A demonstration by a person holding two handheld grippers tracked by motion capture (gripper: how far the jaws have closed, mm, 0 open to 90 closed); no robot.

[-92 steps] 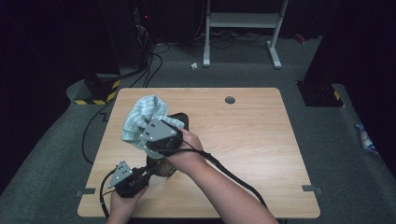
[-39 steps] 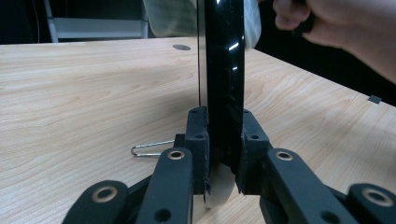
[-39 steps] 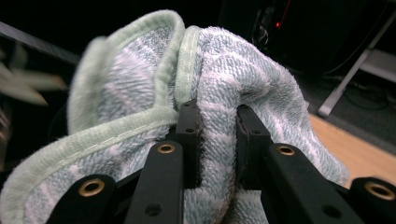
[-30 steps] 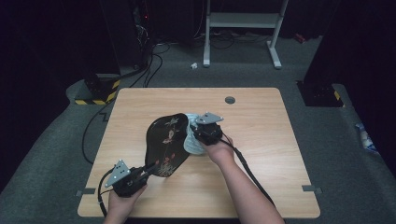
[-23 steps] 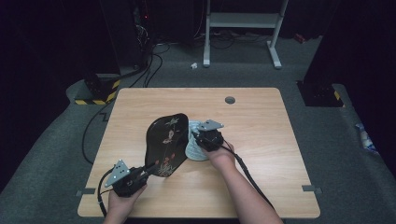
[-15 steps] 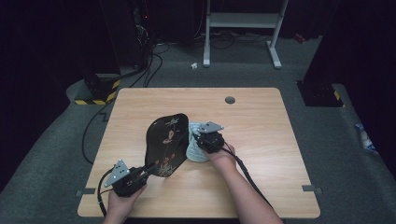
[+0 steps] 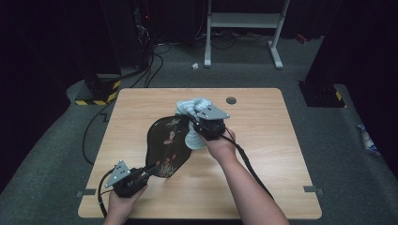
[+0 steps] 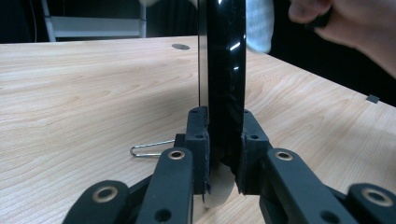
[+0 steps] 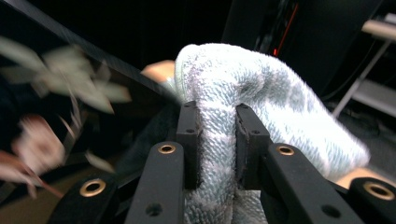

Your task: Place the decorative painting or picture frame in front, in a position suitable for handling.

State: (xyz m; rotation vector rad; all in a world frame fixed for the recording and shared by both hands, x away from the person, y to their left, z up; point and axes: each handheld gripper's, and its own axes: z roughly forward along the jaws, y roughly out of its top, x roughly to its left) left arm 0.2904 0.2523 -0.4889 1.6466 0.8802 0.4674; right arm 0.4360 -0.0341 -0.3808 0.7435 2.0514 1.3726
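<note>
1 black tray [image 7: 166,145], 1 towel [image 7: 193,111], 2 grippers. The left gripper [image 8: 223,154] has its jaws clamped on the tray's near rim, holding it on edge above the table [image 7: 267,140]. The right gripper [image 9: 217,140] has its jaws pinched on a fold of towel, pressed against the tray's flowered face. 1 wire clip [image 8: 149,148] lies on the pale wood. Grey carpet, dark room, 1 white stand [image 7: 244,21] behind.

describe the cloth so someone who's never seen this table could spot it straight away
Start at the wooden table and find the black tray with a floral pattern held up on edge near its middle by the left gripper. Pressed against the tray's far right side is the cloth, clamped in the right gripper. It is the one soft, pale blue-and-white terry thing, bunched among hard dark objects.
</note>
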